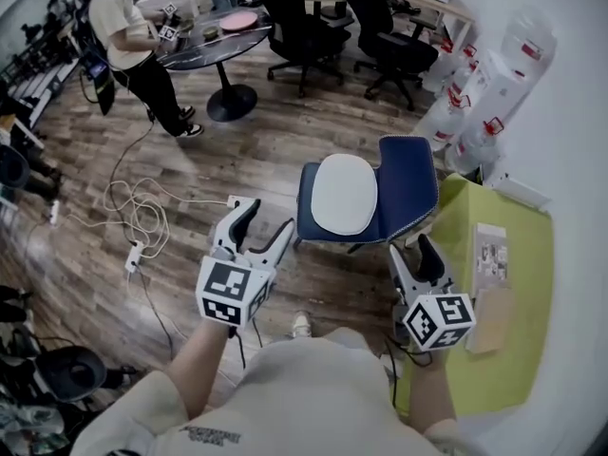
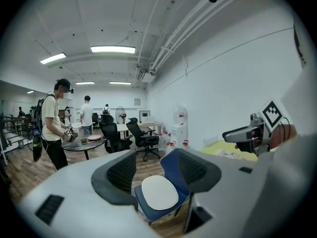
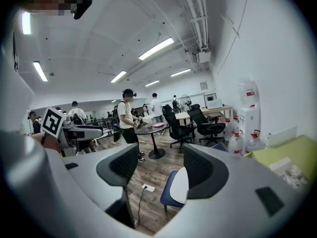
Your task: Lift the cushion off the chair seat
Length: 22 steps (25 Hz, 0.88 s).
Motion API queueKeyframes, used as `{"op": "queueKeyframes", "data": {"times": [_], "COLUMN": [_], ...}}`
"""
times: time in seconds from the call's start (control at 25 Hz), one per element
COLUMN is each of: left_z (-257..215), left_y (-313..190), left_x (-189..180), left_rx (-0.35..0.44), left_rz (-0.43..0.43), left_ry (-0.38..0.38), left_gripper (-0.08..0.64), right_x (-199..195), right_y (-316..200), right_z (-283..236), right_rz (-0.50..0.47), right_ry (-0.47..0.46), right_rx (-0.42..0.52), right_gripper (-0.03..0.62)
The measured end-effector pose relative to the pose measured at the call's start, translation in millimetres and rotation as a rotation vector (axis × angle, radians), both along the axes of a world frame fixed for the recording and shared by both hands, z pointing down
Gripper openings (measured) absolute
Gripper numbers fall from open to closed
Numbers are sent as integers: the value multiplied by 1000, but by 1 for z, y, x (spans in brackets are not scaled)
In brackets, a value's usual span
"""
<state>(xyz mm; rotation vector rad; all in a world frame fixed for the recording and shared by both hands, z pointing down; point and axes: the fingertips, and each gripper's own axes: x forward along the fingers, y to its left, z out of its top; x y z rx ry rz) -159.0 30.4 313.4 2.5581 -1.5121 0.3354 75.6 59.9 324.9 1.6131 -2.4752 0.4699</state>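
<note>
A blue chair [image 1: 408, 183] stands on the wood floor ahead, with a white oval cushion [image 1: 344, 194] lying on its seat. My left gripper [image 1: 265, 224] is open, short of the chair's left side and not touching it. My right gripper [image 1: 410, 252] is open too, just short of the chair's right front. In the left gripper view the cushion [image 2: 159, 192] and chair [image 2: 172, 168] show between the empty jaws of the left gripper [image 2: 157, 171]. In the right gripper view the cushion [image 3: 180, 185] is half hidden behind the right jaw of the right gripper [image 3: 161, 170].
A yellow-green table [image 1: 503, 359] with papers stands close on the right. Water jugs [image 1: 472, 93] line the wall behind the chair. A power strip [image 1: 134, 255] and loose cables lie on the floor at left. Farther back are a person [image 1: 128, 36], a round black table [image 1: 217, 44] and office chairs [image 1: 294, 22].
</note>
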Motion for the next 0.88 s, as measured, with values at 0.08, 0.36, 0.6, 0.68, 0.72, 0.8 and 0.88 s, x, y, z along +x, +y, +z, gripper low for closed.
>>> {"op": "queueKeyframes", "data": {"times": [0.08,0.36,0.6,0.68,0.72,0.8,0.88], "left_z": [6,41,71,83,89,103,119], "left_y": [-14,-60,-105,-125,-134,-155,-176], "left_x": [-3,1,13,19,22,26,27], "left_rx": [-17,-87,-144,-167,-177,-200,-233], "left_rz": [1,5,1,-6,-11,-21,-28], "left_ry": [9,4,-22,-31,-34,-41,-45], "left_gripper": [256,259,261,261,261,261,261], "right_x": [-1,3,16,27,32,40,38], "right_y": [-12,-62,-112,-134,-145,-166,-185], "right_z": [12,47,85,102,112,134,154], "right_rz": [9,21,38,61,72,89,93], "right_ry": [-1,6,-13,-16,-17,-19,-26], "right_rx": [-35,-102,-168,-192,-208,-247,-287], "right_gripper": [285,285,287,288,291,293,293]}}
